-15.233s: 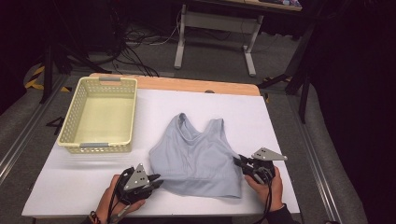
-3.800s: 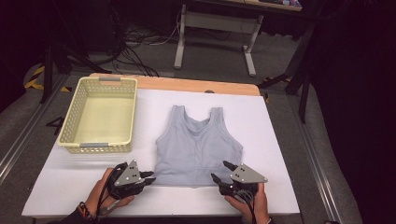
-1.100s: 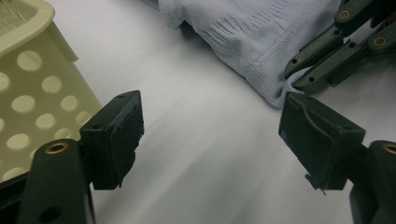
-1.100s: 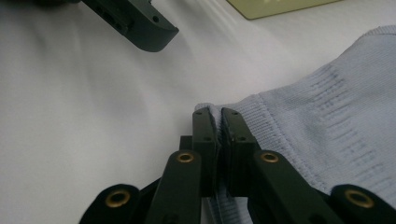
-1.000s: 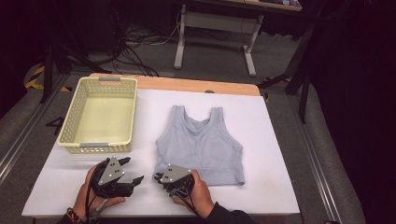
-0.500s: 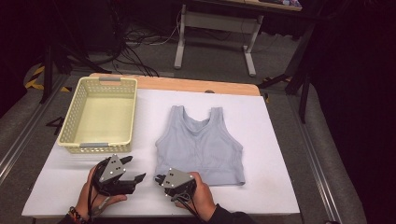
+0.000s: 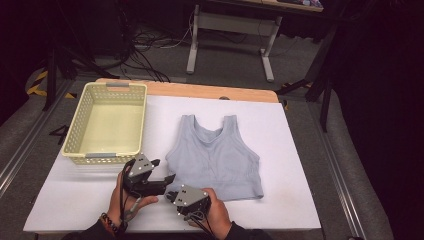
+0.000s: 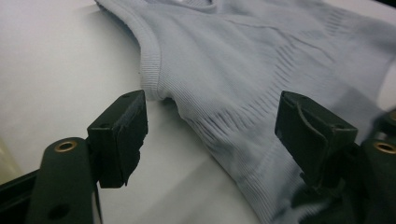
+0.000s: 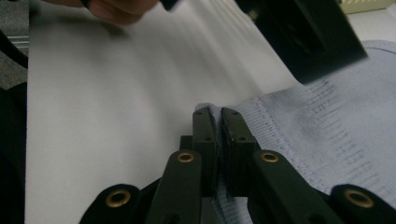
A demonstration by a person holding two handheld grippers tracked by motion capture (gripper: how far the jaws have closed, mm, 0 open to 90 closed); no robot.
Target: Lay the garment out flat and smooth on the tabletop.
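Your yellow basket (image 7: 108, 125) sits at the white table's (image 7: 300, 200) far left, nothing visible inside. Grey crop top (image 7: 217, 157) lies flat mid-table. Your right gripper (image 9: 217, 122) pinches the top's lower-left hem corner; your left gripper (image 8: 210, 135) gapes over its side edge, jaws just narrowed slightly, gripping nothing. Dark room, cables on floor.
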